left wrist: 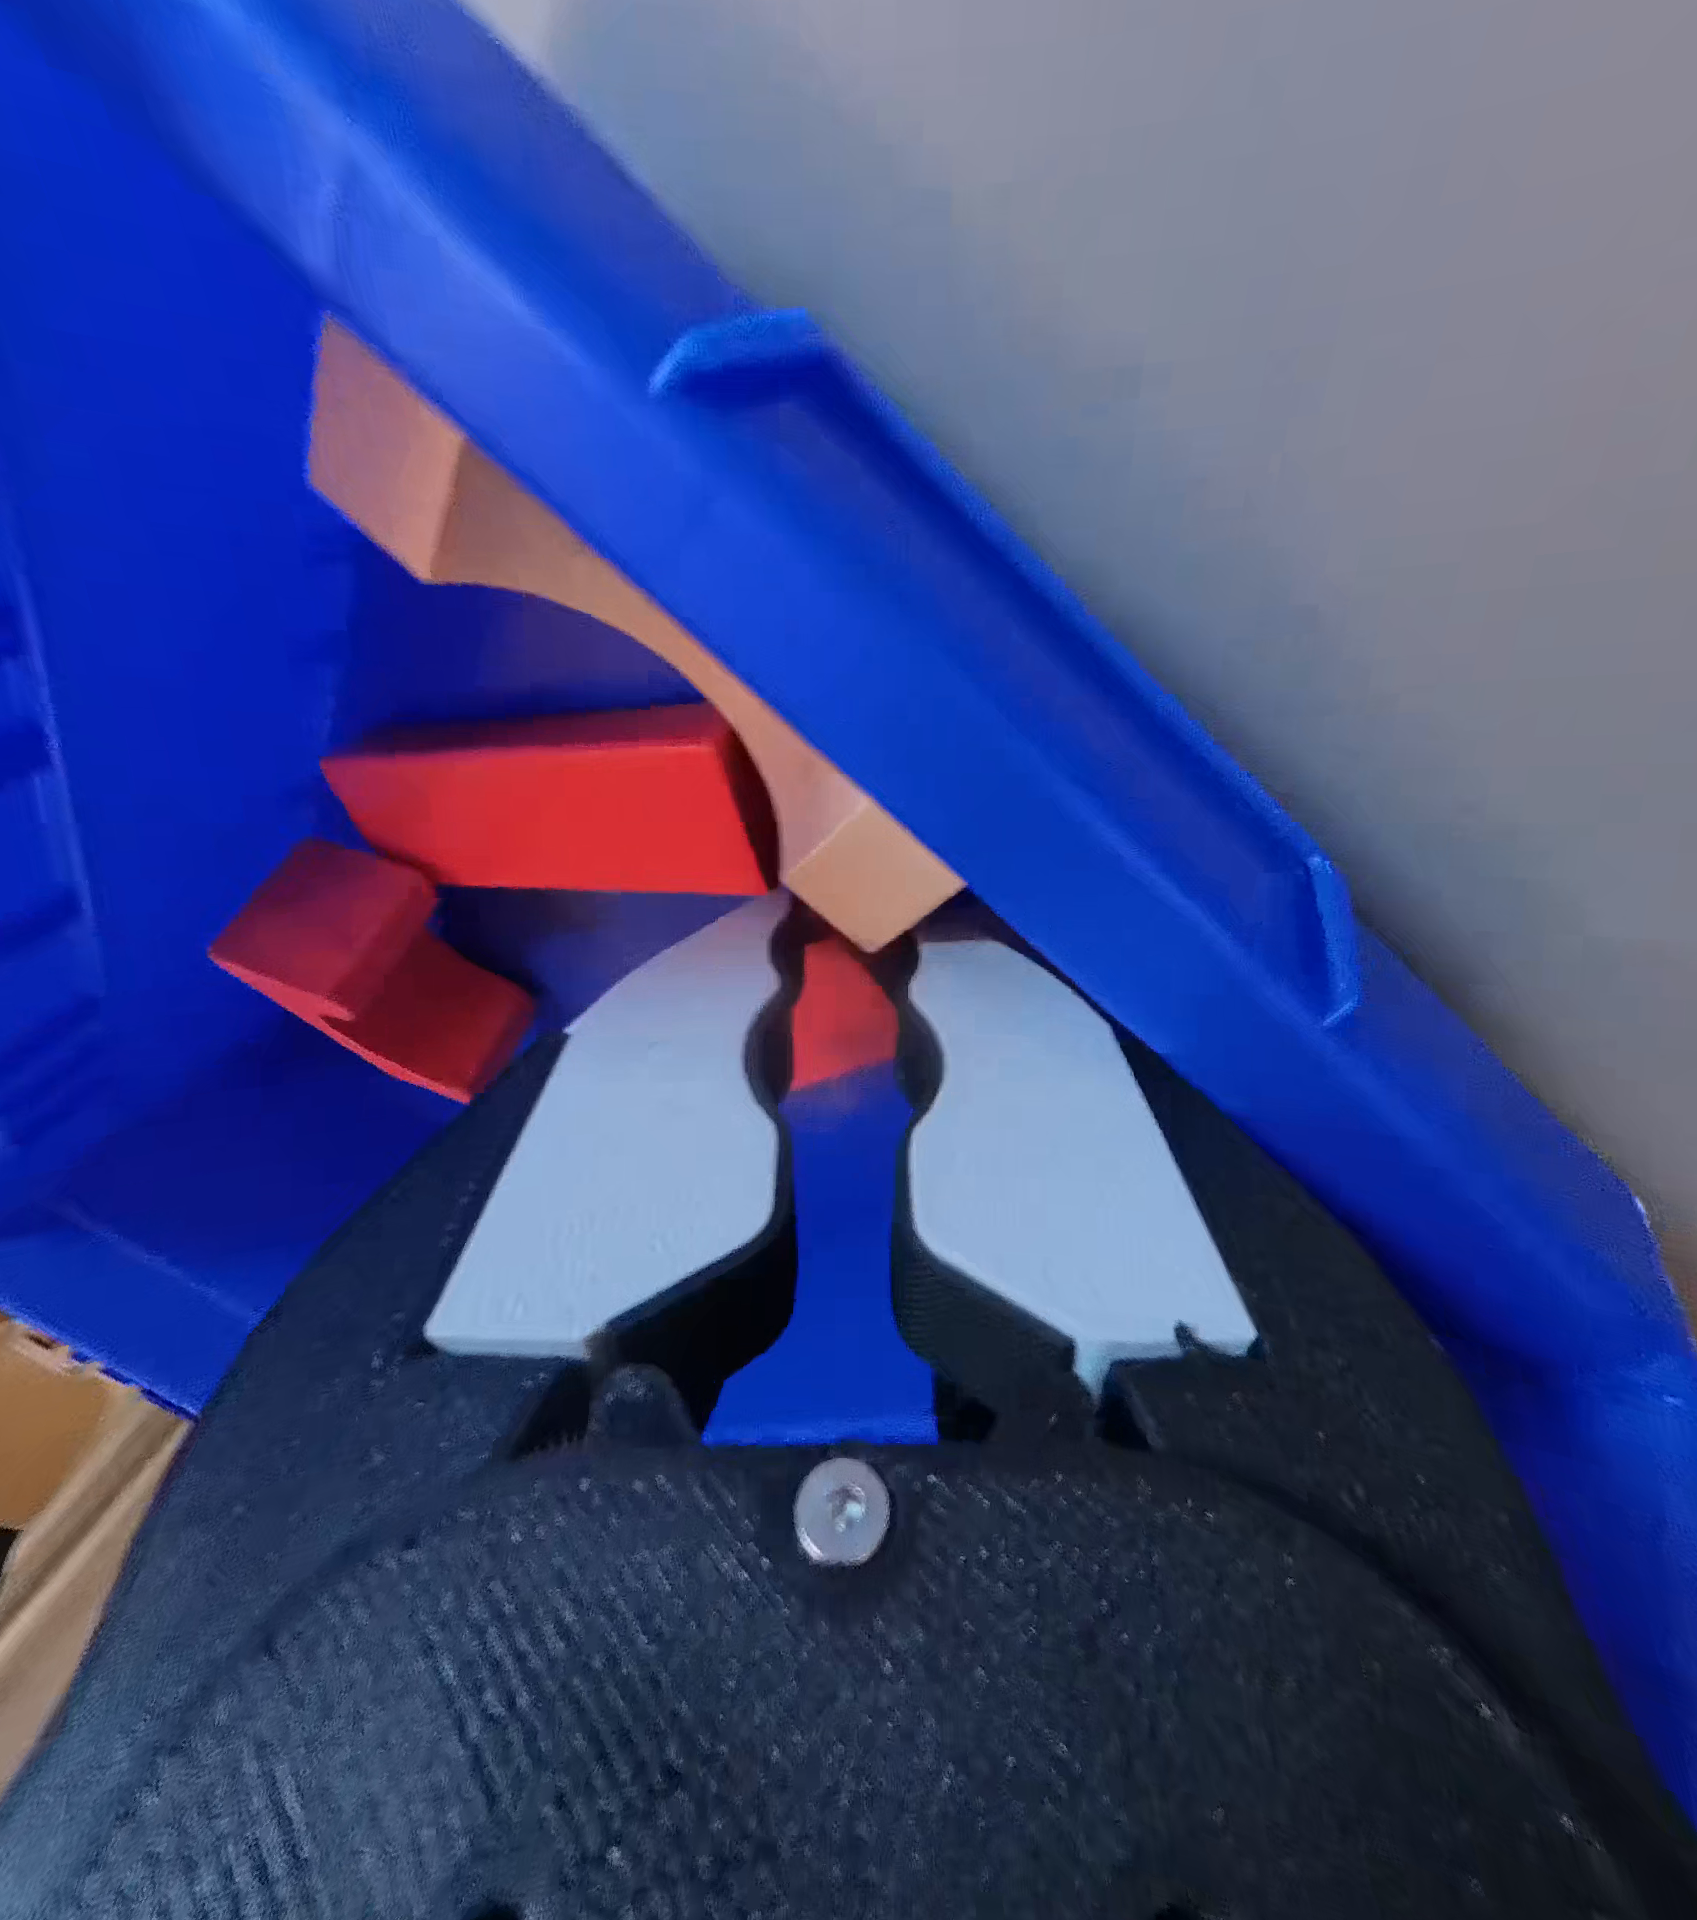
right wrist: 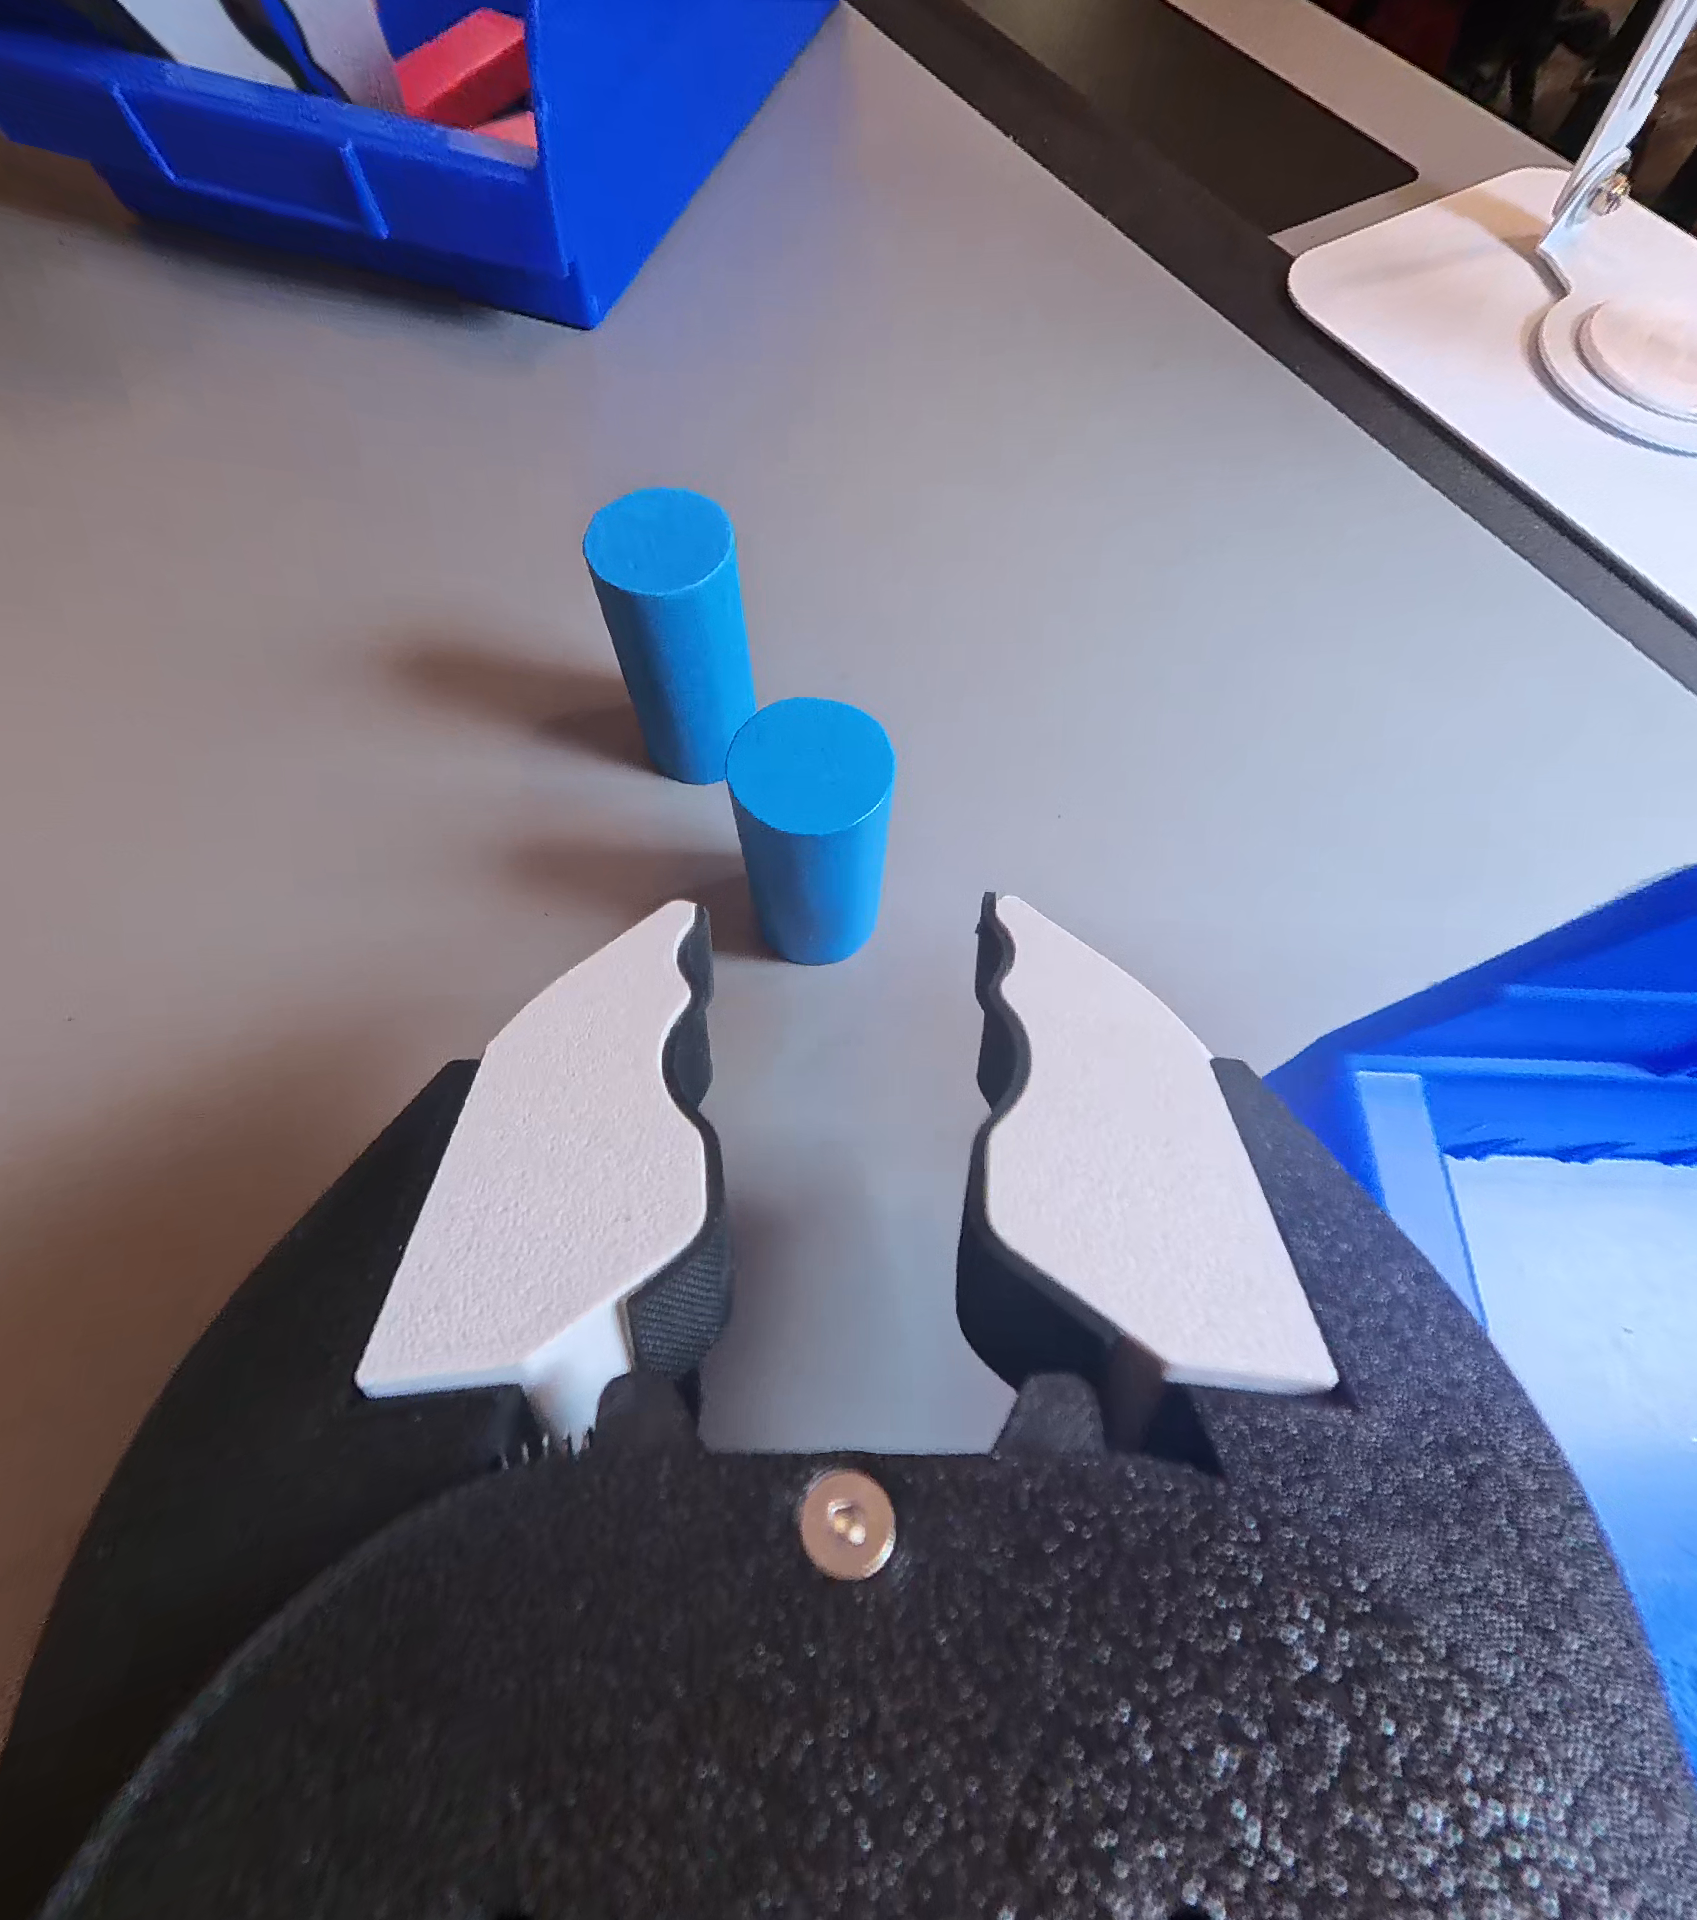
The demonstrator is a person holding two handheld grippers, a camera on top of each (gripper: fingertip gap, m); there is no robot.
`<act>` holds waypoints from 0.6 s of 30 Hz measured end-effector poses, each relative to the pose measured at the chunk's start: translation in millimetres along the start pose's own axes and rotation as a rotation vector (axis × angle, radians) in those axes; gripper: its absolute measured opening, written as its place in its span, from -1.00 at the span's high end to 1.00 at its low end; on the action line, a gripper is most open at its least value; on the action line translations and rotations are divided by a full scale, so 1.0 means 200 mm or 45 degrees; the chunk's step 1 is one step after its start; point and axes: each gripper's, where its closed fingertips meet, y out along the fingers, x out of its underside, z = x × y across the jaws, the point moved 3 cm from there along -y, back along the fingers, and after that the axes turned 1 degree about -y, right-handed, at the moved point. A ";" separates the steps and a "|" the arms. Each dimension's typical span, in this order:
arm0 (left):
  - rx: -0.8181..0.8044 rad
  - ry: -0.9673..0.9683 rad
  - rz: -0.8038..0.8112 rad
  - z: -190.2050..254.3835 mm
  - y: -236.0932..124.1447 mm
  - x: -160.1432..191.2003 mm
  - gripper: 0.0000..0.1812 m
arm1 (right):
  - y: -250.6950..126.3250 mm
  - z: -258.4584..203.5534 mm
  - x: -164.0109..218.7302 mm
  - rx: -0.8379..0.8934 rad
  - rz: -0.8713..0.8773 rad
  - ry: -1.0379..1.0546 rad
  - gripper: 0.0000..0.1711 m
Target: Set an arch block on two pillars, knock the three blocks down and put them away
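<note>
- The arch block (left wrist: 553,582), tan wood, is seen inside a blue bin (left wrist: 148,520), just ahead of the left claw (left wrist: 849,935); one foot of the arch lies right at the claw's tips, and whether it is touched cannot be told.
- The left claw's fingers are held narrowly apart with nothing gripped between them; only a red block and the bin floor show through the gap.
- Two red blocks (left wrist: 553,810) are lying under and beside the arch, ahead and to the left of that claw.
- The two pillars, a near blue cylinder (right wrist: 808,831) and a far blue cylinder (right wrist: 672,634), stand upright on the grey desk (right wrist: 1135,675), straight ahead of the right claw (right wrist: 839,914) and close beside each other, nothing resting on them.
- The right claw is spread wide and empty, the near pillar just beyond its left fingertip.
- A second blue bin (right wrist: 1602,1195) lies to the right of the right claw; a white stand base (right wrist: 1446,291) sits far ahead on the right.
- The step in hand is judged to be fetching the arch from the bin; the task is at an early stage.
- Next, the arch must be gripped firmly, lifted clear of the red blocks and bin wall, then lowered level so each foot lands on one pillar without toppling it.
</note>
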 end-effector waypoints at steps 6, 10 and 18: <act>-0.115 0.048 0.041 -0.04 -0.02 -0.02 0.99 | -0.01 0.01 0.02 0.011 -0.016 -0.023 0.43; -0.197 0.083 0.065 -0.08 -0.10 0.00 0.94 | -0.01 0.02 0.02 0.003 -0.016 -0.008 0.43; -0.219 0.523 -0.011 -0.03 -0.17 -0.06 0.47 | 0.04 0.01 0.05 -0.014 -0.057 -0.006 0.43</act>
